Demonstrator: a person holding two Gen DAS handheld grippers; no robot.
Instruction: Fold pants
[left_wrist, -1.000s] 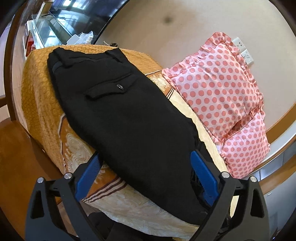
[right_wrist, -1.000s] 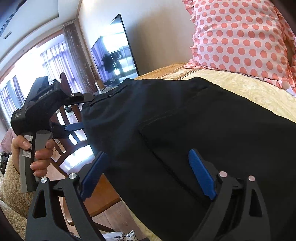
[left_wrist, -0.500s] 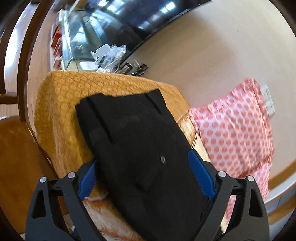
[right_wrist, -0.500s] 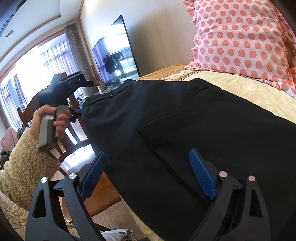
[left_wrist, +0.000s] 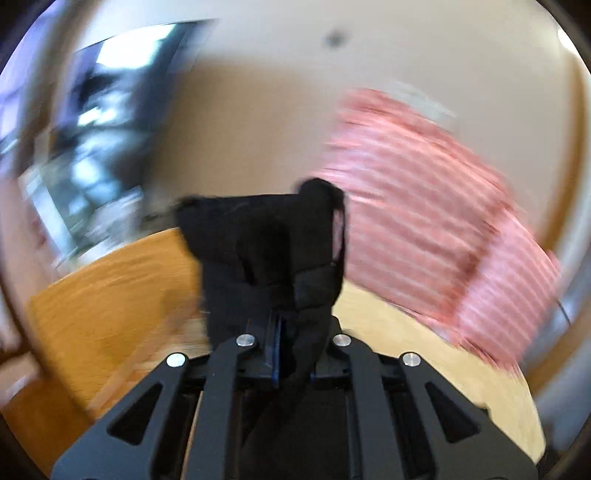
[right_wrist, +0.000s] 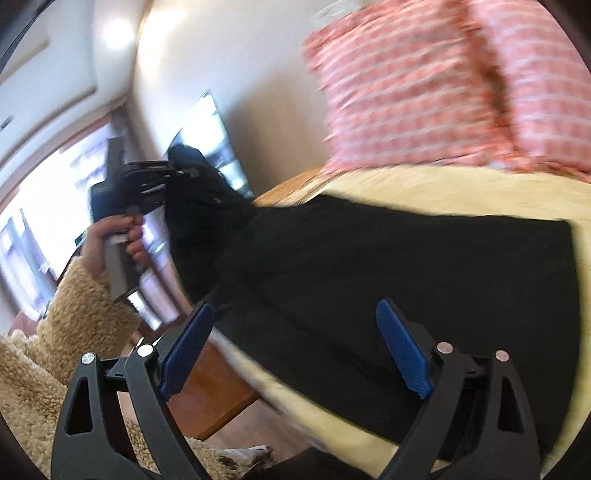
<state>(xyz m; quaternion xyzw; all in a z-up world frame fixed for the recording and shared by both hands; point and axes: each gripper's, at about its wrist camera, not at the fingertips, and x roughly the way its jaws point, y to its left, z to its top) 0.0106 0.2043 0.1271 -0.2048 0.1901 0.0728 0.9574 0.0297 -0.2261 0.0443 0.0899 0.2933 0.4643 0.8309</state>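
Note:
The black pants (right_wrist: 388, 273) lie across a cream and orange bedspread (right_wrist: 480, 192). My left gripper (left_wrist: 280, 332) is shut on the waist end of the pants (left_wrist: 266, 251) and holds it lifted above the bed. It also shows in the right wrist view (right_wrist: 177, 173), raised at the left with black cloth hanging from it. My right gripper (right_wrist: 295, 350) is open and empty, with its blue pads over the near part of the pants. Both views are blurred by motion.
A pink dotted pillow (left_wrist: 424, 206) leans against the wall at the back right. A dark TV screen (left_wrist: 99, 110) stands at the back left. A wooden chair seat (right_wrist: 207, 391) sits beside the bed's edge.
My left gripper has closed on the waist end of the pants and lifted it off the bed. My right gripper has shifted a little and stays open.

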